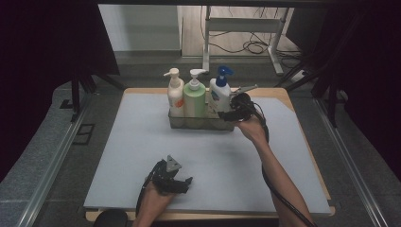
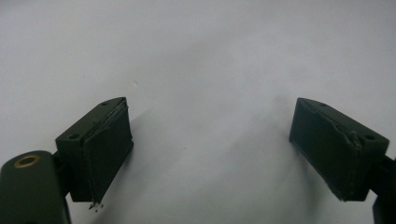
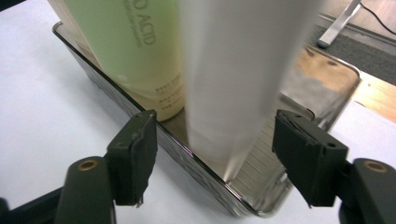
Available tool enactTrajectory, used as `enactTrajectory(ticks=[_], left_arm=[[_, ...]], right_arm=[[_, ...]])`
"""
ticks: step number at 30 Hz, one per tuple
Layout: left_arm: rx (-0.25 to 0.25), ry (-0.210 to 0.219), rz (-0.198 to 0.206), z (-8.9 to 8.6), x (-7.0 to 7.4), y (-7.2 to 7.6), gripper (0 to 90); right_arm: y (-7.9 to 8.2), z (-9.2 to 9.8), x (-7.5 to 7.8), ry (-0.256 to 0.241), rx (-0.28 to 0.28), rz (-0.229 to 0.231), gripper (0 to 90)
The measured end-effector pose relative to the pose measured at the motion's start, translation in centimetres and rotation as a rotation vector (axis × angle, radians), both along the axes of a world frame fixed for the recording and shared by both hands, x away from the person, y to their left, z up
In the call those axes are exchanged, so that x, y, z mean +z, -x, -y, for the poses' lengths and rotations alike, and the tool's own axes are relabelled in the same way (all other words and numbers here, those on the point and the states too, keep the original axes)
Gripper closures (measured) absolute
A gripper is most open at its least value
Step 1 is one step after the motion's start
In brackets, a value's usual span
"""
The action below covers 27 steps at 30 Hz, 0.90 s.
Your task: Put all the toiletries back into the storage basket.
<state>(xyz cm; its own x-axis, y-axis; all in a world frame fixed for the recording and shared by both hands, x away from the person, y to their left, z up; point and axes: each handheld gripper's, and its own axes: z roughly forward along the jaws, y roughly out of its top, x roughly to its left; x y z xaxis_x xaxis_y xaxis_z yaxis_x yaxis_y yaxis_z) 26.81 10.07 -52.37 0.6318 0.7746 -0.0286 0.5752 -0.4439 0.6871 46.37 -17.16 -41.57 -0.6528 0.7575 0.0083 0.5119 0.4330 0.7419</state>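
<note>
A wide worktop (image 1: 142,179) covered by a pale grey mat takes up most of the high view, with wood showing along its far and near edges. Toward the far side of the mat stands a clear, shallow tray (image 1: 201,123), and in it three pump bottles stand upright in a row: a cream bottle (image 1: 175,97) at the left with an orange mark on its label, a pale green bottle (image 1: 194,97) in the middle, and a white bottle (image 1: 219,92) with a blue pump at the right. In the right tool view the white bottle (image 3: 243,79) is blurred and tilted, its lower corner just above the ribbed tray (image 3: 336,88) floor, close beside the green bottle (image 3: 135,51). The right tool (image 1: 232,112) is held at the tray's right end, next to the white bottle; its jaws are spread wide, one on each side of the white bottle and the tray's near wall, and neither pad clearly touches the bottle (image 3: 212,158). The left tool (image 1: 177,182) rests low on the near part of the mat, well apart from the tray, with a grey three-cornered plate on top. Its jaws are also spread wide over bare mat, with nothing between them (image 2: 210,154).
</note>
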Motion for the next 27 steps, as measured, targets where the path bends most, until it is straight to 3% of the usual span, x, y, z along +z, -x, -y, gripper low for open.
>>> enactTrajectory(ticks=[6, 10, 14, 18, 22, 27], left_arm=[[0.000, -0.001, -0.001, 0.0, 0.0, 0.0, 12.5], [0.001, 0.001, 0.000, 0.0, 0.0, 0.0, 12.5], [0.000, 0.001, 0.000, 0.0, 0.0, 0.0, 12.5], [0.001, 0.001, -0.001, 0.0, 0.0, 0.0, 12.5], [0.001, 0.001, -0.001, 0.0, 0.0, 0.0, 12.5], [0.000, 0.000, -0.001, 0.0, 0.0, 0.0, 12.4]], right_arm=[[0.0, 1.3, -0.3, -0.002, -0.013, -0.028, 43.2], [-0.1, 2.0, -0.5, 0.028, -0.016, -0.035, 58.3], [-0.2, 2.6, -0.7, 0.017, -0.040, -0.052, 73.2], [-0.6, 2.8, -0.9, 0.012, -0.050, -0.051, 82.4], [-1.2, 2.6, -1.3, 0.015, -0.065, -0.043, 89.6], [-2.2, 2.1, -1.8, 0.037, -0.084, -0.046, 90.0]])
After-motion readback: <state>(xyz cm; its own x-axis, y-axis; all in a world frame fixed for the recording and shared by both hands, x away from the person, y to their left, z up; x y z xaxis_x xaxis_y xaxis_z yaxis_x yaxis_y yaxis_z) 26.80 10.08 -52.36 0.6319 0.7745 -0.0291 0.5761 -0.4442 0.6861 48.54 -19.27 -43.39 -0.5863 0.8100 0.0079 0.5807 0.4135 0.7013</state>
